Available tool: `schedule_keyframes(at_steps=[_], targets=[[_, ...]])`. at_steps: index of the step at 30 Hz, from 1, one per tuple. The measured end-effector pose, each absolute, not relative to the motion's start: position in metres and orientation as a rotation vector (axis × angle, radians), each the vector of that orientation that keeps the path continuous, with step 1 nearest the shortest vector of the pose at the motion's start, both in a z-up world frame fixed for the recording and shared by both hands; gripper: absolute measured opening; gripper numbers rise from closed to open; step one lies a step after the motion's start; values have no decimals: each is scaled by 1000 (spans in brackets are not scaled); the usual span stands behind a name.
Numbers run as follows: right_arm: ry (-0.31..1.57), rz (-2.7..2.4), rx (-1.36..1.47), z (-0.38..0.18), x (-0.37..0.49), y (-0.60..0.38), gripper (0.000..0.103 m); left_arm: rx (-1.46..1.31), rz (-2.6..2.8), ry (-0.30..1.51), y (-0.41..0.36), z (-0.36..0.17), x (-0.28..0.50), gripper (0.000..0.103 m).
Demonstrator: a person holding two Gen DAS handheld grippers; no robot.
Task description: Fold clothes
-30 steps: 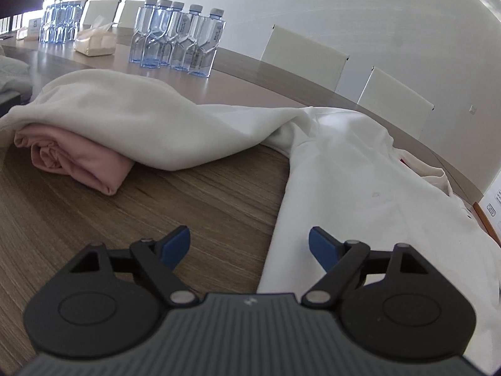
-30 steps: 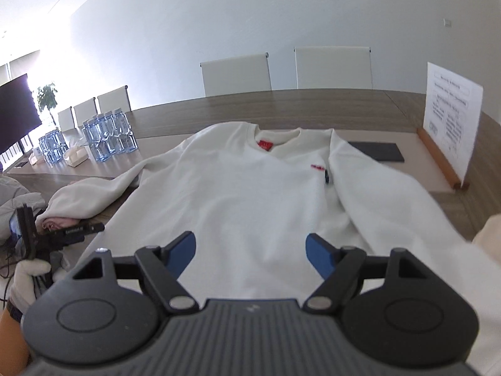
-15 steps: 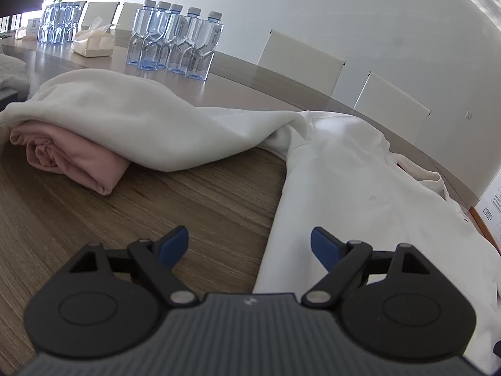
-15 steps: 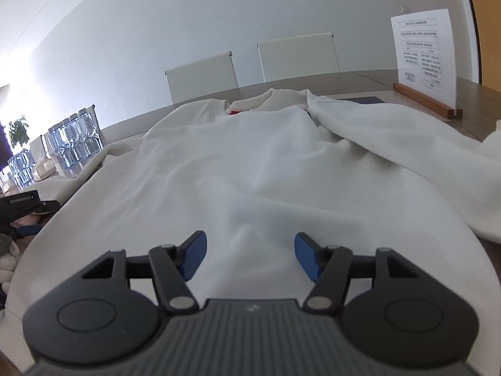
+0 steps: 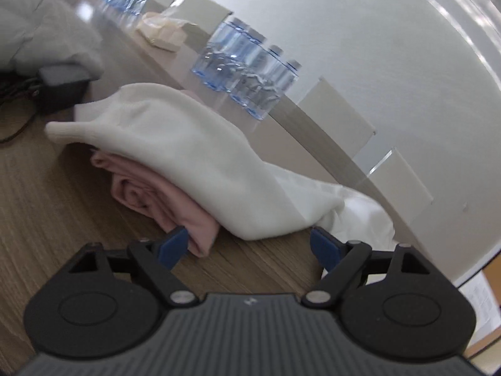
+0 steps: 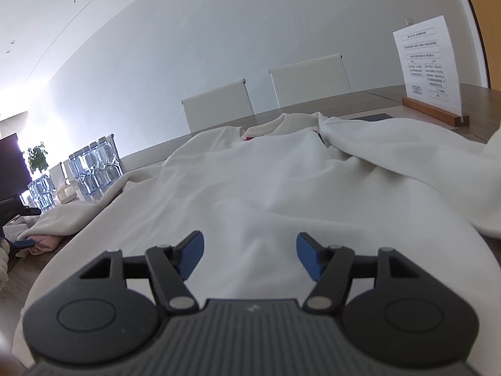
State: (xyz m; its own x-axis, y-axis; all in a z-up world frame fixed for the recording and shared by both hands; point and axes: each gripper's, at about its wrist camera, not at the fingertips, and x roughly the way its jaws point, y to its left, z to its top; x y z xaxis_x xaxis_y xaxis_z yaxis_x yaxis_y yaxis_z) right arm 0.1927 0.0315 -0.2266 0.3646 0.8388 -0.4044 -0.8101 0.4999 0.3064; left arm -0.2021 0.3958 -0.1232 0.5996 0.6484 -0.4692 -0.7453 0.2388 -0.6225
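A white sweatshirt (image 6: 281,188) lies spread face up on the wooden table, its collar with a red label at the far end. Its left sleeve (image 5: 194,156) drapes over a folded pink garment (image 5: 162,197). My left gripper (image 5: 250,244) is open and empty, low over the table, close in front of the sleeve and the pink garment. My right gripper (image 6: 250,250) is open and empty, just above the sweatshirt's lower body near the hem.
Groups of water bottles (image 5: 250,72) and a tissue pack (image 5: 159,31) stand behind the sleeve. A grey garment (image 5: 47,40) and a black box with cables (image 5: 59,91) lie at the left. A paper sign on a wooden stand (image 6: 429,72) and white chairs (image 6: 310,78) are at the far side.
My left gripper has swung left and closer to the draped sleeve and pink garment. My right gripper has dropped lower over the sweatshirt's body and stays open.
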Motion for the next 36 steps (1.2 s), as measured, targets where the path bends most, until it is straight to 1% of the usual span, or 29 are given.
schedule_keyframes(at_steps=[4,6,7,8,9,10,12,13,14,16,17,18,21,26,30,33,36], targets=[[560,1077,81,-226,194,29,72,-1052,1041,-5,411,-123,-258,82],[564,1082,85,-226,193,29,72,-1093,1077,-27,420,-126,-274,79],[566,1084,87,-227,193,29,72,-1105,1092,-39,425,-127,-278,75],[568,1087,89,-227,193,29,72,-1103,1099,-40,431,-128,-280,68],[570,1089,91,-227,192,30,73,-1104,1105,-31,437,-129,-281,63],[572,1091,94,-227,192,30,73,-1113,1115,-23,443,-130,-280,55],[577,1096,98,-227,191,30,73,-1124,1121,-14,454,-132,-279,49],[579,1098,100,-227,191,31,73,-1124,1134,-9,458,-133,-279,42],[581,1101,102,-227,191,31,73,-1115,1153,-4,458,-134,-282,31],[585,1105,107,-228,190,31,73,-1071,1175,1,460,-130,-282,19],[587,1108,109,-228,190,31,73,-1032,1183,0,460,-125,-279,10],[589,1110,111,-228,189,32,74,-993,1190,-2,460,-119,-276,7],[596,1115,117,-228,189,32,74,-876,1192,-17,457,-90,-262,6],[609,1117,125,-229,189,35,74,-639,1136,-59,436,-9,-210,6],[613,1119,124,-230,188,37,74,-484,998,-77,403,61,-134,5],[613,1122,123,-230,187,39,74,-374,853,-69,362,106,-62,5],[614,1122,128,-230,188,39,74,-305,637,-21,310,131,8,6]])
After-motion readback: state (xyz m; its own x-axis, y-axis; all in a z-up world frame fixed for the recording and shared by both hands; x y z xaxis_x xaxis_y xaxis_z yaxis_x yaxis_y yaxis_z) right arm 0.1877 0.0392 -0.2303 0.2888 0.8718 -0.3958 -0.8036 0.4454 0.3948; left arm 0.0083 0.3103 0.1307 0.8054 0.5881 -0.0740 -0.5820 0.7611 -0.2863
